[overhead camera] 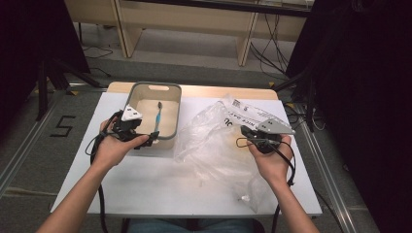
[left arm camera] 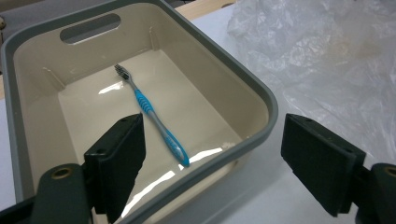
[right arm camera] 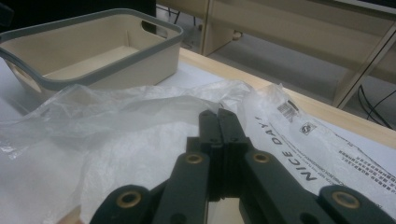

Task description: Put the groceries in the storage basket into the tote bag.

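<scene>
A white table [overhead camera: 160, 184] stood with its near half mostly bare; its far edge showed a wood strip, and floor lay open to left and right. One bin [overhead camera: 175, 104] sat at the far left of the table, its near rim close to the left hand [overhead camera: 112, 145]; one crumpled clear bag [overhead camera: 214, 141] spread over the middle and right, its left edge just beside the bin and its near end reaching close to the table's near edge. One toothbrush [overhead camera: 158, 116] lay flat on the bin floor, alone there; its long axis ran near to far, bristles at the far end toward the handle slot, blue grip end close to the near wall, and it was apart from both side walls. Two grippers were held, one per hand. The left gripper [left arm camera: 212, 161] hung over the bin's near right corner, jaws wide apart and holding nothing; one jaw stood above the bin's inside, the other outside the rim. The right gripper [right arm camera: 217, 122] sat over the bag at the right, jaws pressed together; whether any film was pinched between them could not be told.
</scene>
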Demonstrator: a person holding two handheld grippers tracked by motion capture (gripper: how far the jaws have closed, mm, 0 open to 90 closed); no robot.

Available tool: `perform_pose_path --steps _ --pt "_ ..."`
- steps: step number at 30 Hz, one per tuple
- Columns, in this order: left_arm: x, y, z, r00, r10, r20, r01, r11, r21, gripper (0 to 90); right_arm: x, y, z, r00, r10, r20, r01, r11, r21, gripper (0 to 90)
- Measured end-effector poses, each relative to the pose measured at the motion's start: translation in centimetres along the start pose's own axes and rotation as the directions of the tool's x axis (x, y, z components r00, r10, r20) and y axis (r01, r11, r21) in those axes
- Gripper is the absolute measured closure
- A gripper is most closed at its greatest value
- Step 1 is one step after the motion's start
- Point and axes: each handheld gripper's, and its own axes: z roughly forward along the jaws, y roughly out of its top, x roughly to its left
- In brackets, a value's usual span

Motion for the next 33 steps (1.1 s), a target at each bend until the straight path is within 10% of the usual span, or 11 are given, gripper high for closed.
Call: perform_pose_path --steps 33 --pt "4.3 6.0 9.4 0.9885 0.008 -0.151 0.025 0.9762 0.215 25.5 0.3 -0.2 0.2 1.0 -0.005 -0.006 0.005 1.0 0.011 90.0"
